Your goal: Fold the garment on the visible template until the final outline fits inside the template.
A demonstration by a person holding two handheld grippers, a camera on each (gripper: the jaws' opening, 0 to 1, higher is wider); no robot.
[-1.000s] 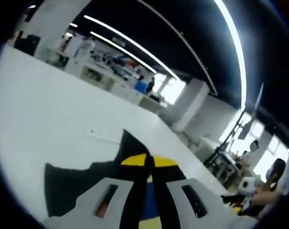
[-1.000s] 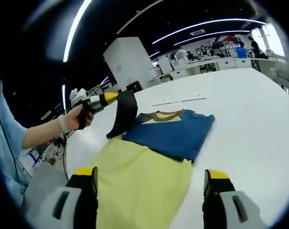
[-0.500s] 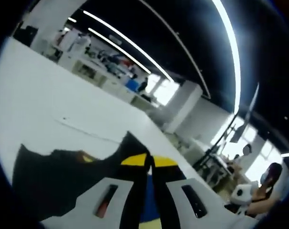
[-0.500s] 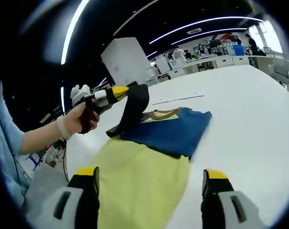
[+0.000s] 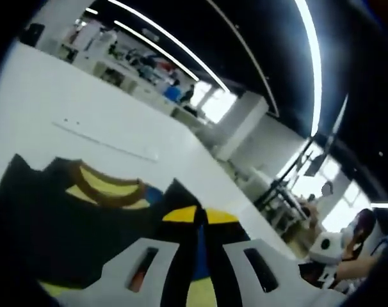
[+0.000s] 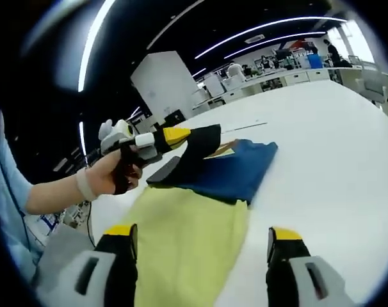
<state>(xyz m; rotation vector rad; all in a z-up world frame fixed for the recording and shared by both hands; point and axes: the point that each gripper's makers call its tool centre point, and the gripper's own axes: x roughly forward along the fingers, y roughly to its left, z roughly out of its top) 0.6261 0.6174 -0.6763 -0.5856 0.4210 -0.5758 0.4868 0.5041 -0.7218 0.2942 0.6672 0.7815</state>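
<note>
**benchfold_fan:** Big open workshop with strip lights along a dark ceiling, and a wide white bench [image 6: 335, 134] carried the whole job. On it lay a soft yellow-and-blue T-shirt with a brown collar [image 6: 200, 217], yellow body nearest the right gripper view, blue part farther off. The left gripper [image 6: 181, 135], held in a person's hand [image 6: 107, 176], had its yellow-tipped jaws pinched together on a dark flap of that shirt, lifting it above the blue part. In the left gripper view the collar [image 5: 98, 188] showed under the raised cloth.

**seam_ripper22:** And the other one?

**benchfold_fan:** The right gripper [image 6: 197, 240] hovered over the yellow end with jaws spread wide, holding nothing.

**seam_ripper22:** How would you say it handled?

**benchfold_fan:** Just my read: light, limp knit, zero stiffness, so it drooped from any single pinch and probably slid a bit on that smooth bench. I'd have grabbed at hems or the fold edge, not mid-panel, and pinned the opposite side. Couldn't make out any template outline, apart from a thin pale strip [image 5: 104, 141] beyond the collar.
</note>
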